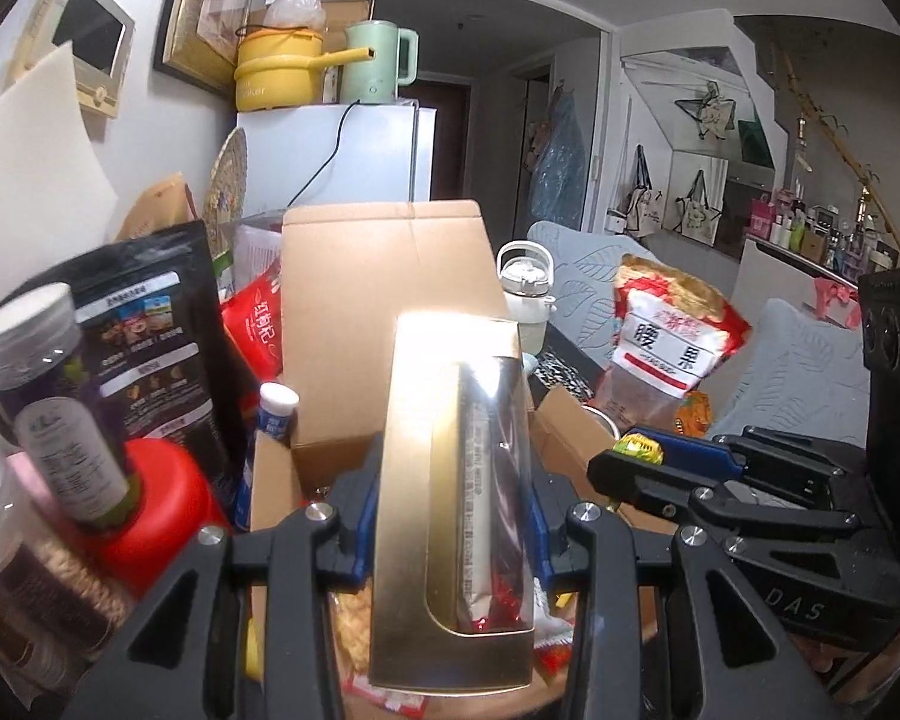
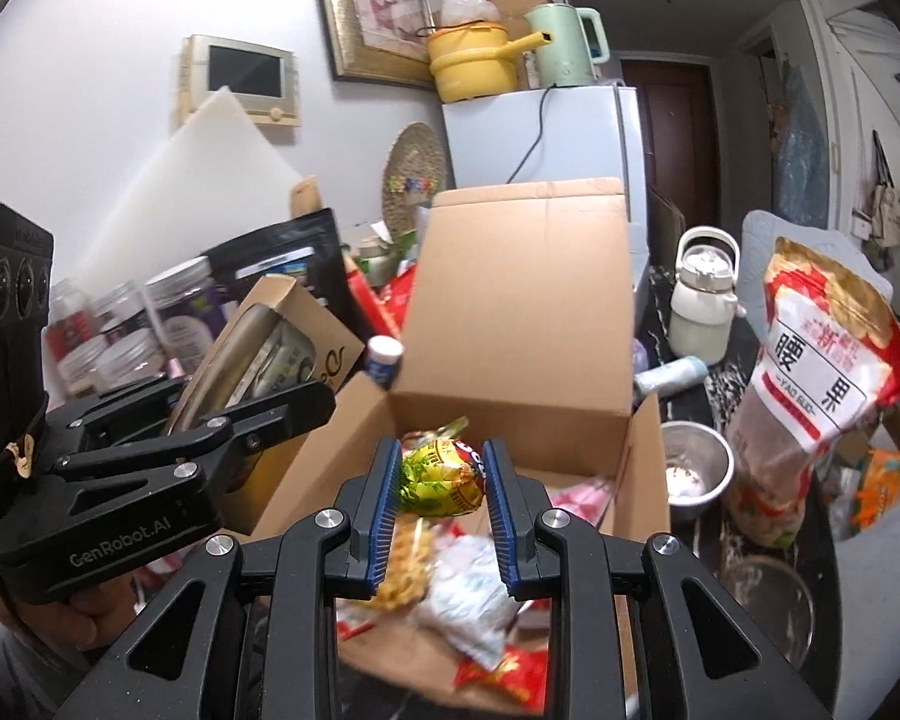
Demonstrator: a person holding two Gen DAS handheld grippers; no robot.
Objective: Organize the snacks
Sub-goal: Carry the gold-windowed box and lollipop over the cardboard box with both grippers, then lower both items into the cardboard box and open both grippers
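My left gripper [image 1: 453, 516] is shut on a tall gold box [image 1: 444, 480] with a clear window that shows a snack packet inside. It holds the box upright in front of the open cardboard box [image 1: 384, 300]. The right wrist view shows the same gold box [image 2: 252, 348] at the left, in the left gripper [image 2: 294, 414]. My right gripper [image 2: 441, 465] is shut on a small green and yellow snack packet [image 2: 444, 474], held over the cardboard box [image 2: 510, 300]. Several loose snack packets [image 2: 462, 594] lie inside. In the left wrist view the right gripper [image 1: 624, 459] shows at the right with that packet [image 1: 637, 445].
A red and white nut bag [image 2: 810, 384] stands right of the box, with a steel bowl [image 2: 696, 468] and a white jug [image 2: 702, 300] beside it. On the left are lidded jars [image 1: 48, 372], a black pouch [image 1: 150, 330] and a red container [image 1: 156, 516]. A fridge [image 2: 570, 138] stands behind.
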